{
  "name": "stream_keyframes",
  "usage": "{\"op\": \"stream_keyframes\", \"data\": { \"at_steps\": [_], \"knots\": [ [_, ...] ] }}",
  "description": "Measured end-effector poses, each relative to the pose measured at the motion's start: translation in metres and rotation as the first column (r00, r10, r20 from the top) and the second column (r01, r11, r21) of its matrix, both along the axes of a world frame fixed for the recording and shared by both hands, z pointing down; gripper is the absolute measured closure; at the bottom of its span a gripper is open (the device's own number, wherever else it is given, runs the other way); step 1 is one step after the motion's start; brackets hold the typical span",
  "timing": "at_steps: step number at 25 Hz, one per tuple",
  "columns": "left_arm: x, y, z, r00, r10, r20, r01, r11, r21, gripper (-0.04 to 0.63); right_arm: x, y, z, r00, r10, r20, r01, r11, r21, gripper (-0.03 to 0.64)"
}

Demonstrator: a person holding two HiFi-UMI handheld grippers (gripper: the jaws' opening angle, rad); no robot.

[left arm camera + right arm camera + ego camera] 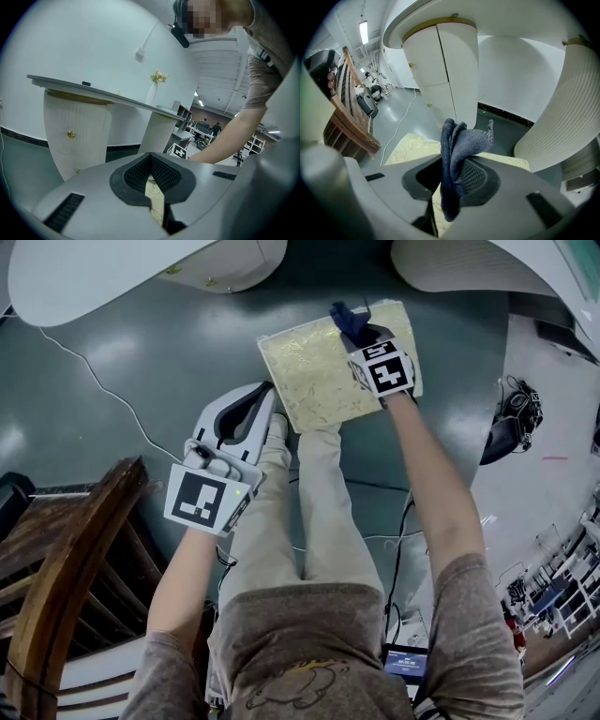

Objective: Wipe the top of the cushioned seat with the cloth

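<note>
The cushioned seat is a pale yellow square pad low on the grey floor, just beyond the person's feet. A dark blue cloth is bunched in my right gripper, which is shut on it over the seat's far right part. In the right gripper view the cloth sticks up from between the jaws of my right gripper, with the seat below. My left gripper is shut and holds nothing, beside the seat's left edge. A sliver of the seat shows under my left gripper.
White rounded cabinet bases stand at the back left and back right. A brown wooden frame fills the lower left. A white cable runs across the floor. A black object lies at the right. The person's legs reach the seat's near edge.
</note>
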State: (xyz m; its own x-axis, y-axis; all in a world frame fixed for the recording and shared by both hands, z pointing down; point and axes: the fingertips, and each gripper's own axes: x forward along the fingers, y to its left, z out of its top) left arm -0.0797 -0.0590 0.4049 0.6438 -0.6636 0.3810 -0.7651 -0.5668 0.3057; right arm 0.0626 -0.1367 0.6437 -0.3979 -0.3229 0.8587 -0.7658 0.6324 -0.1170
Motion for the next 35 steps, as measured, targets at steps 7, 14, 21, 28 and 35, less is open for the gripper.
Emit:
{"op": "stream_keyframes", "data": {
  "at_steps": [7, 14, 21, 28, 35],
  "knots": [
    [-0.014, 0.008, 0.003, 1.0, -0.006, -0.004, 0.006, 1.0, -0.02, 0.577, -0.038, 0.013, 0.002, 0.999, -0.031, 0.027, 0.031, 1.0, -0.005, 0.52],
    [-0.029, 0.014, 0.004, 1.0, -0.023, -0.007, 0.023, 0.999, -0.032, 0.577, -0.071, 0.028, -0.002, 0.997, -0.055, 0.052, 0.056, 0.998, -0.033, 0.52],
    [-0.038, 0.017, 0.007, 0.999, -0.033, -0.017, 0.033, 0.999, -0.033, 0.577, -0.105, 0.043, -0.001, 0.993, -0.085, 0.086, 0.089, 0.995, -0.046, 0.52],
    [-0.046, 0.02, 0.007, 0.999, -0.044, -0.021, 0.043, 0.999, -0.031, 0.577, -0.144, 0.067, -0.005, 0.98, -0.146, 0.136, 0.158, 0.985, -0.075, 0.52],
    [-0.045, 0.02, 0.006, 0.999, -0.042, -0.024, 0.041, 0.999, -0.035, 0.577, -0.168, 0.086, -0.016, 0.958, -0.17, 0.232, 0.195, 0.977, -0.086, 0.518]
  ]
}}
